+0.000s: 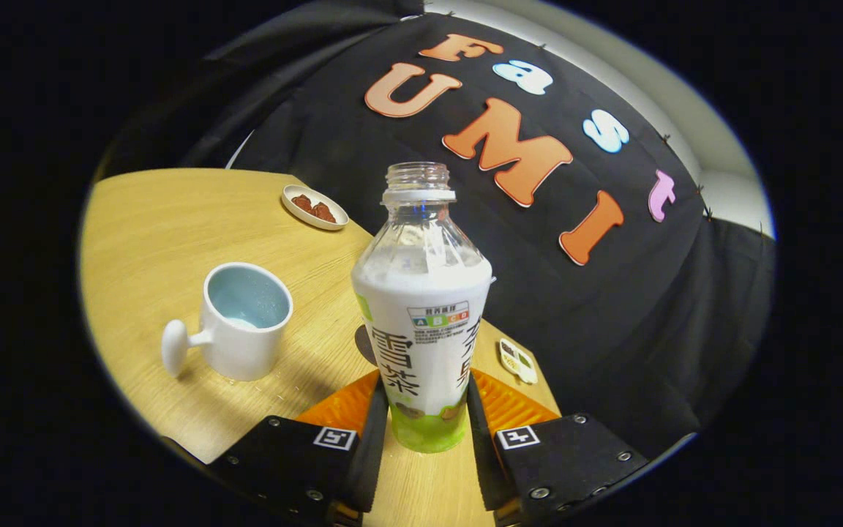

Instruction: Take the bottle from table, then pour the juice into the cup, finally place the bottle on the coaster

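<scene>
Between the tool's point(427, 421) fingers stands the uncapped bottle point(421, 315), pinched on both sides near its base (seemingly lifted off the table point(151, 219)); next comes tilting toward the cup point(242, 318) alongside.

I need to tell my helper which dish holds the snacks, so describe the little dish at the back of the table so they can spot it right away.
Start at the round wooden table and look past the bottle clamped in the gripper, toward the black cloth wall. Near the table's far edge, beyond the white cup, sits the small dish. It is shallow, white and oval, the one thing holding reddish-brown pieces.
</scene>
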Demonstrator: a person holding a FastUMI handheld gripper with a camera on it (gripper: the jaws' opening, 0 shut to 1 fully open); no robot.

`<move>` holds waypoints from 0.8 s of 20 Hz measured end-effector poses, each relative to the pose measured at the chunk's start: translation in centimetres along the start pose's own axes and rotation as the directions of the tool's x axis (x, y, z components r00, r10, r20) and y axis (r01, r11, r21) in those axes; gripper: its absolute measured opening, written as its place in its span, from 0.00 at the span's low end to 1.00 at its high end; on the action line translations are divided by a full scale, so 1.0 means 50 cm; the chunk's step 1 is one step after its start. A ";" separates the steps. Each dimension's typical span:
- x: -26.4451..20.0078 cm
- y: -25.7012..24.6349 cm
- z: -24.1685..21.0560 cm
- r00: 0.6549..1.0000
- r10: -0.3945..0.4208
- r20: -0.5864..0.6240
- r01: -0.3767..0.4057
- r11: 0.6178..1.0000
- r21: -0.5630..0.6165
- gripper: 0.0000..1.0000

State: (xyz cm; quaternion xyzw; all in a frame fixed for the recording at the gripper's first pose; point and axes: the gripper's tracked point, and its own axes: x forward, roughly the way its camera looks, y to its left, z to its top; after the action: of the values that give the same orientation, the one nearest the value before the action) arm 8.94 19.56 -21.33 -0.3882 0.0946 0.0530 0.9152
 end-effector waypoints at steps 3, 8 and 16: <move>0.004 0.006 0.004 1.000 -0.013 0.006 0.013 0.995 -0.096 0.55; 0.018 0.003 0.017 0.998 -0.049 0.031 0.056 0.956 -0.288 0.55; 0.026 0.016 0.025 0.998 -0.059 0.038 0.070 0.856 -0.513 0.53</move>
State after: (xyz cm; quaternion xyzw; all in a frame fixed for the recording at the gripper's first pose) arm 10.21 21.05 -21.33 -0.6205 0.0546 0.0496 0.7807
